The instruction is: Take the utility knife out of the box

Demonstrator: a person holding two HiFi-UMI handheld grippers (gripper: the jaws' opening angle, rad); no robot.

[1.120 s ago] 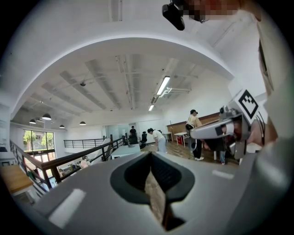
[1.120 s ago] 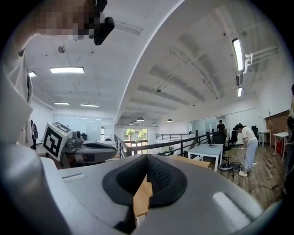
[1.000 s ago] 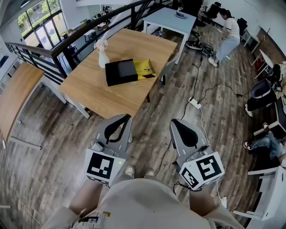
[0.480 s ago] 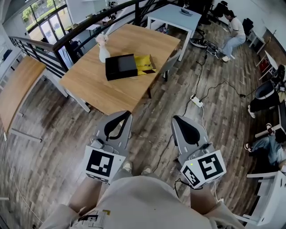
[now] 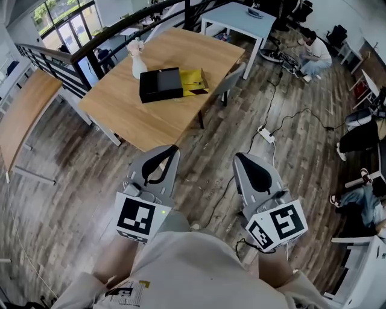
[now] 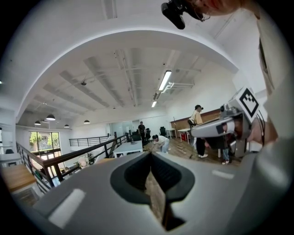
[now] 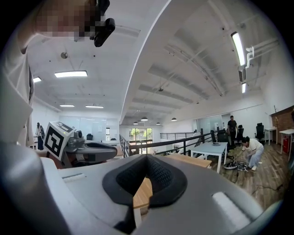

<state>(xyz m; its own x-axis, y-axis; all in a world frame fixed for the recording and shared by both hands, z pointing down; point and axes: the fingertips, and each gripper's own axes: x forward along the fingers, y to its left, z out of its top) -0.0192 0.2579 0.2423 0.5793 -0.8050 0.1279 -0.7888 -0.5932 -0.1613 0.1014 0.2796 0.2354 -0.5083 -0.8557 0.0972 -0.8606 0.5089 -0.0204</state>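
Here we are, standing back from the wooden table (image 5: pixel 151 117), and both tools are held out low over the plank floor (image 5: pixel 72 181), well short of it. The left tool (image 5: pixel 169 152) has its jaws together, with only a thin sliver of floor showing through the slit in the left gripper view, and nothing is between them. The right tool (image 5: pixel 240 159) is the same: jaws pressed together and empty, with the table edge peeking through the gap in its own view. The two sit side by side, apart from each other, marker cubes close to the person's body, tips aimed toward the table.

Up on the table sits the black box (image 5: pixel 160 84), lying flat near the far side. Just beside it on the right is a yellow sheet or packet (image 5: pixel 194 81) with something small and dark on it. It may be the utility knife, but at this range I can't say, so the knife is either there or in the box. A white vase (image 5: pixel 137 61) stands right at the box's far left corner.

Beyond it stands a pale blue table (image 5: pixel 238 18), and a person (image 5: pixel 315 49) crouches on the floor at upper right. A white power strip (image 5: pixel 265 134) lies on the floor with cables trailing from it. A dark railing (image 5: pixel 78 53) runs along the left.
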